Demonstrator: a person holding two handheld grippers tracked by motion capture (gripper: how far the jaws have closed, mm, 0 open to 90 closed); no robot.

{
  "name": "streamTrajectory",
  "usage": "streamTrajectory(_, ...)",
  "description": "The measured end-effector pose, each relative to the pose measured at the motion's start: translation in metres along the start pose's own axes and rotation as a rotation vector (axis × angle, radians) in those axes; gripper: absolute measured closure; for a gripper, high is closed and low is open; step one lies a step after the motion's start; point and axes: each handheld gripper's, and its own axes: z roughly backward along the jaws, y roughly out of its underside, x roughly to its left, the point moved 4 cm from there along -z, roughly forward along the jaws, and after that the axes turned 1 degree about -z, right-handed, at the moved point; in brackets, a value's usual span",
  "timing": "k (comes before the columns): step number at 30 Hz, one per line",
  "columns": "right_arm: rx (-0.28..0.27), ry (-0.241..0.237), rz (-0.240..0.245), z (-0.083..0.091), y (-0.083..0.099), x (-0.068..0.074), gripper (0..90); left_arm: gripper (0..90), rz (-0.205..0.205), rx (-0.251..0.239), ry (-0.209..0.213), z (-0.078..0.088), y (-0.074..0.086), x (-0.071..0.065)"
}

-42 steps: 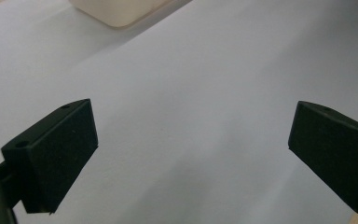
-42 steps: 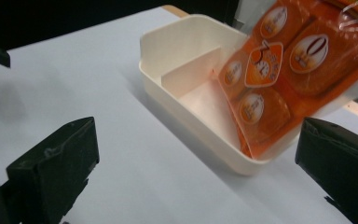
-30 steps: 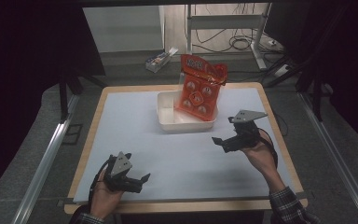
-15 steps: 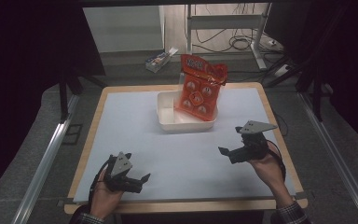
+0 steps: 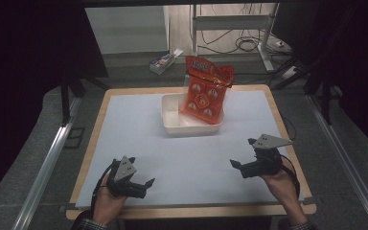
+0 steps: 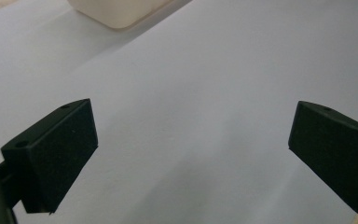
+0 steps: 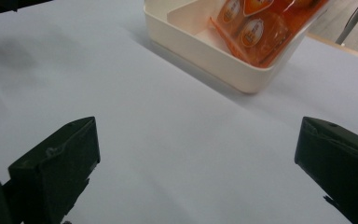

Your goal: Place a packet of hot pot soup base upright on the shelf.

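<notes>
- The room is dark around a lit wooden-edged tabletop [image 5: 124, 98] covered by a pale sheet, with cables on the floor beyond it.
- A white tray [image 5: 172, 125] sits toward the far middle of the tabletop, and an orange snack bag [image 5: 203, 91] stands in it, leaning against the far right wall with its top rising well above the rim.
- What changed: over the last second the right claw [image 5: 237, 165] has drawn back from beside the tray to the near right of the tabletop — well apart from the bag now. The left claw [image 5: 146, 184] has stayed at the near left edge.
- Both claws are spread wide with nothing between the jaws; each rests low over bare sheet.
- My reading — the bag is already placed in the tray and let go, and the retreat looks like the close of the work rather than a fresh reach.
- The right gripper view shows what the high view cannot: a divider inside the tray [image 7: 200, 46], with the snack bag [image 7: 256, 28] tucked in the compartment beside it, its lower edge down on the tray floor.
- The left gripper view gives just a rounded corner of the tray [image 6: 116, 11] at the top and open sheet ahead.
- The high view alone shows both hands at once and the bag's crumpled top.
</notes>
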Motion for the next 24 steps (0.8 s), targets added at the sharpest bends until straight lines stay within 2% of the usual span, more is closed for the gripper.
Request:
streamTrajectory(9,0.025,0.027,0.011,0.004,0.02,0.005,0.0,0.9,-0.006,0.002,0.0,0.0,0.0,-0.001)
streamTrajectory(15,0.036,0.023,-0.009,0.005,0.033,0.005,0.0,1.0,-0.011,0.004,-0.004,0.0,0.0,0.0)
streamTrajectory(24,0.08,0.029,-0.036,-0.007,0.053,-0.001,0.0,0.8,-0.017,0.008,-0.007,-0.002,0.001,-0.001)
